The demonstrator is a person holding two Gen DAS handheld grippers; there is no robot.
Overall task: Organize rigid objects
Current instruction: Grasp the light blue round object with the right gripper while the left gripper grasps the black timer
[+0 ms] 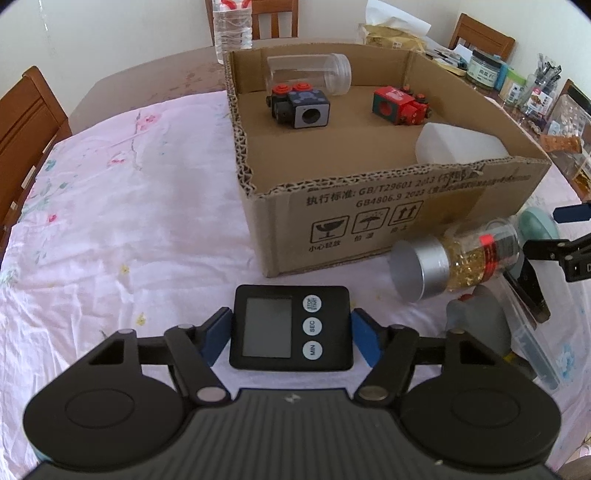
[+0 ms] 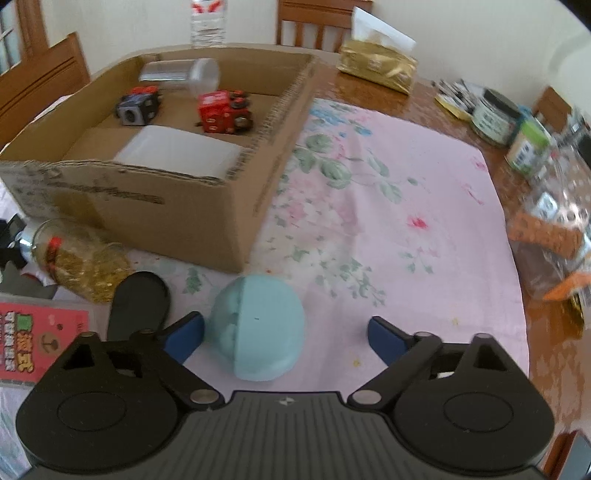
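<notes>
My left gripper is shut on a black digital timer, held just in front of the cardboard box. The box holds a clear jar, a grey toy block, a red toy block and a white container. My right gripper is open around a light blue rounded object on the pink cloth, with the left finger close to it and the right finger well apart. A jar of yellow capsules with a silver lid lies by the box's front right corner.
A red-labelled packet and a black flat item lie left of the right gripper. Jars, bottles and bags crowd the table's right side. A gold bag, a water bottle and wooden chairs stand behind the box.
</notes>
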